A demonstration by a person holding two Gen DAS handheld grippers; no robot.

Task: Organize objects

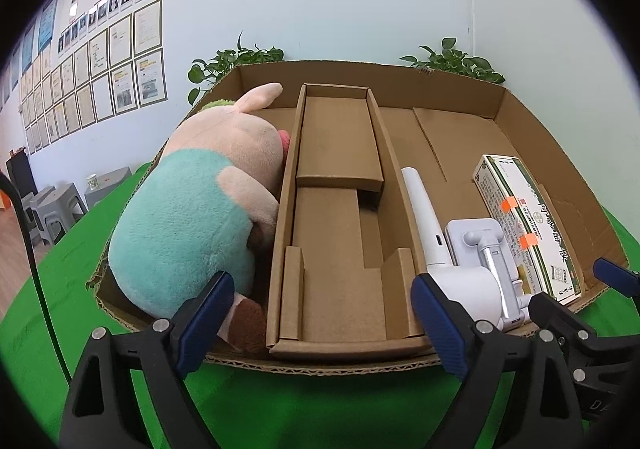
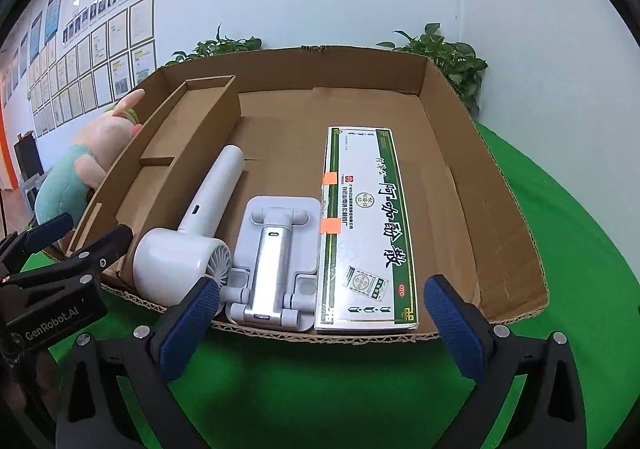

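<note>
The left gripper [image 1: 324,325], black with blue ribbed pads, has its fingers spread wide and holds nothing, hovering at the near edge of the shallow brown cardboard tray [image 1: 400,79] that sits on the green cloth-covered table [image 1: 320,401]. Just ahead of it lies the narrow brown cardboard insert box [image 1: 340,233], and to its left, inside the tray, the plush toy pig in a teal shirt [image 1: 192,221] lies on its side against the insert's wall. The right gripper [image 2: 320,313] is likewise spread and empty at the tray's near edge. Beyond its fingers, side by side on the tray floor, lie the white handheld fan [image 2: 192,245], the pale lilac folding phone stand [image 2: 276,257] and the long white-and-green medicine box [image 2: 364,225] with two orange tape tabs, the stand touching the box's left side.
</note>
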